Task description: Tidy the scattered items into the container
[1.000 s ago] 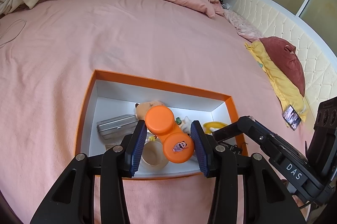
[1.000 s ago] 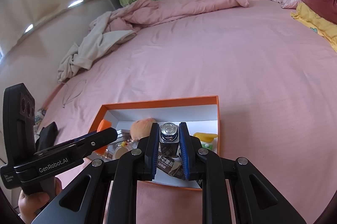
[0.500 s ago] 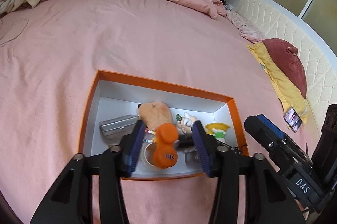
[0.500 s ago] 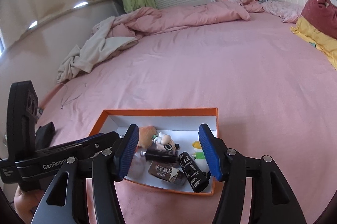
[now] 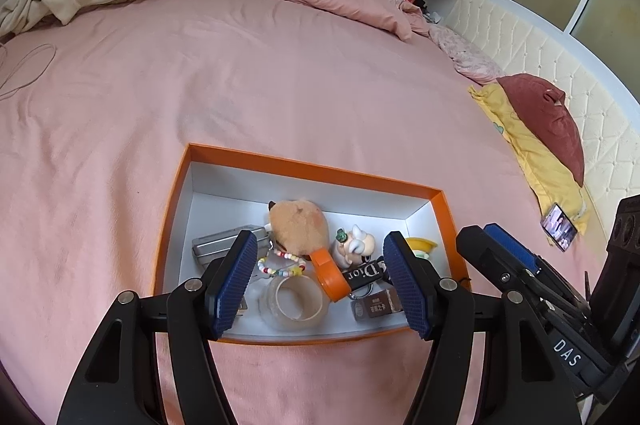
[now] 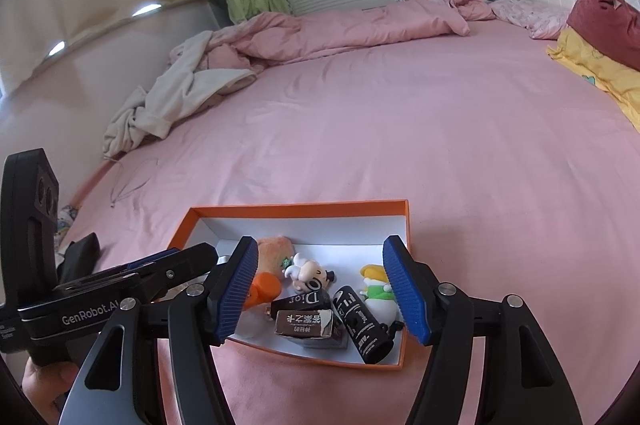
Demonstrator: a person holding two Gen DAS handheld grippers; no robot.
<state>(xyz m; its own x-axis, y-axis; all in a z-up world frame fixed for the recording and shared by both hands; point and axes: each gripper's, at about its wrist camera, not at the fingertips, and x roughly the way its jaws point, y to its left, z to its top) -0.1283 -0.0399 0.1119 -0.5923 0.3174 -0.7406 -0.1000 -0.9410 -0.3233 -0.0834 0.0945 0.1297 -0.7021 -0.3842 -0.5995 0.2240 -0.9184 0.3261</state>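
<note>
Over the near edge of the orange box (image 5: 312, 171) on the pink bed (image 5: 200, 85), the left wrist view shows the left gripper (image 5: 320, 281) with its jaws spread; they have just been opening, and nothing is pinched between them. Below them the box holds a tan plush toy (image 5: 298, 225), an orange case (image 5: 328, 275) standing on edge against it, a bead string (image 5: 280, 267), a clear tape roll (image 5: 294, 303), a grey tin (image 5: 224, 243), a small white-headed figure (image 5: 356, 247), a black Dior box (image 5: 362, 273) and a brown packet (image 5: 376, 305). To the right the right gripper (image 5: 500, 257) reaches in from the side. From the right wrist view, the right gripper (image 6: 320, 285) likewise has jaws apart, just opened, gripping nothing. Under it lie the brown packet (image 6: 304, 323), the black Dior box (image 6: 302, 301), a black cylinder (image 6: 362, 325), a green and yellow figure (image 6: 378, 289), the white-headed figure (image 6: 310, 273), the orange case (image 6: 264, 289) and the plush toy (image 6: 274, 253), all inside the orange box (image 6: 300, 209). At left the left gripper (image 6: 168, 265) points toward the box, held by a hand (image 6: 44, 385)
</note>
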